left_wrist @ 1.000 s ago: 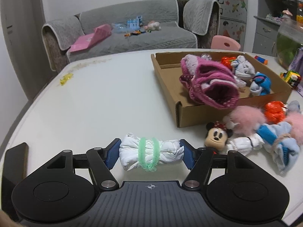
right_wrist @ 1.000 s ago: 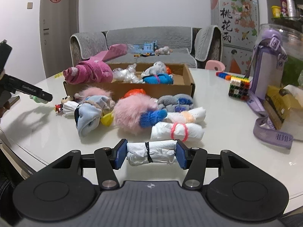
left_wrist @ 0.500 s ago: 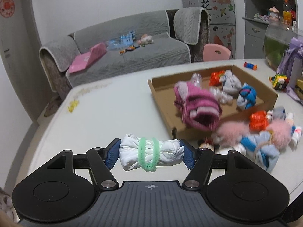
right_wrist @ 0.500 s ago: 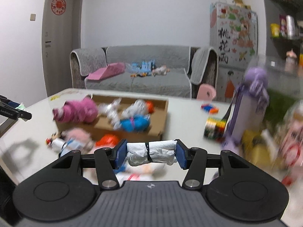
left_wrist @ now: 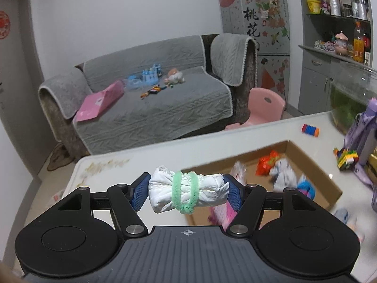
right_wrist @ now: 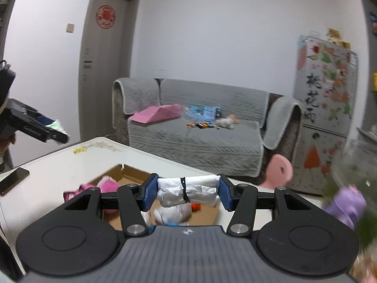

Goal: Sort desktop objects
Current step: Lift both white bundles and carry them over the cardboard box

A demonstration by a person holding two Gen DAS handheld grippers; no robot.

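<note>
White glossy worktop [left_wrist: 165, 152] under both views. Left claw [left_wrist: 187, 193] clamps a white cloth roll with green fuzzy band [left_wrist: 188, 192]; right claw [right_wrist: 187, 192] clamps a white cloth roll with black band [right_wrist: 188, 191]. Beyond: open brown cardboard box [left_wrist: 306, 162] on the worktop, then grey sofa [left_wrist: 153, 108].

Each gripper, left gripper [left_wrist: 187, 192] and right gripper [right_wrist: 186, 192], has a black ribbed body, 2 round discs, 2 silver screws, a small crosshair mark and blue textured pads [left_wrist: 139, 192].
</note>
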